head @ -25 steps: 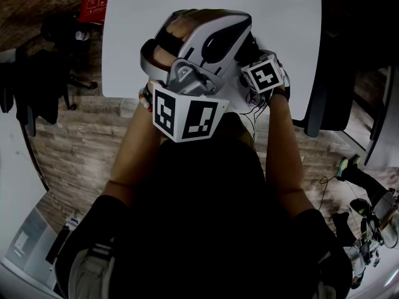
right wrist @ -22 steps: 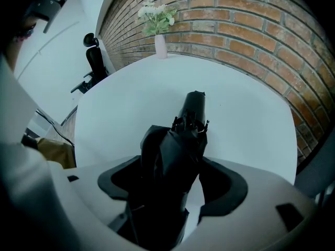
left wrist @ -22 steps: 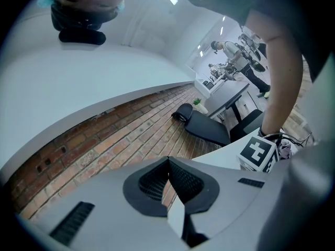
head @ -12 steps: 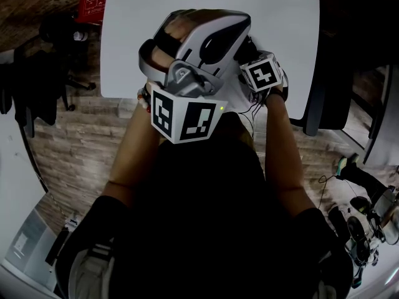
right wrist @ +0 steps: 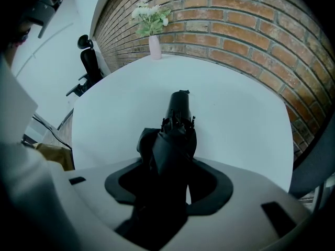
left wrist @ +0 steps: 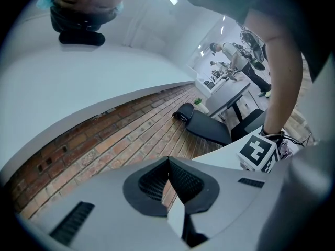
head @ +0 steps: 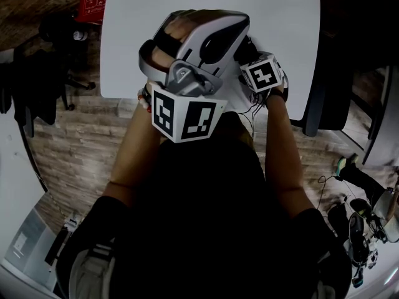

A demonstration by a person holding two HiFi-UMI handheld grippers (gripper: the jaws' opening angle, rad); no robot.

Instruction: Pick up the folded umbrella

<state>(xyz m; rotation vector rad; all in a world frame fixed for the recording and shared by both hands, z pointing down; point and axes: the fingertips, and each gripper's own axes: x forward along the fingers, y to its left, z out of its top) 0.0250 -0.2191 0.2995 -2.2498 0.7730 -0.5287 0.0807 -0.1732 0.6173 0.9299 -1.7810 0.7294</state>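
White table (right wrist: 235, 119) by brick wall (right wrist: 235, 20); pink vase (right wrist: 155, 47) w/ flowers (right wrist: 149, 13) at its far edge; office chair (right wrist: 89, 61) beyond; red box (head: 95, 4) on floor (head: 81, 142)

Dim, bluish cast; fisheye bending, dark vignette at edges.

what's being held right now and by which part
The right gripper has just been closing its jaws around the canopy of the folded umbrella, handle pointing away; whether they grip it cannot be told. The left gripper holds nothing.
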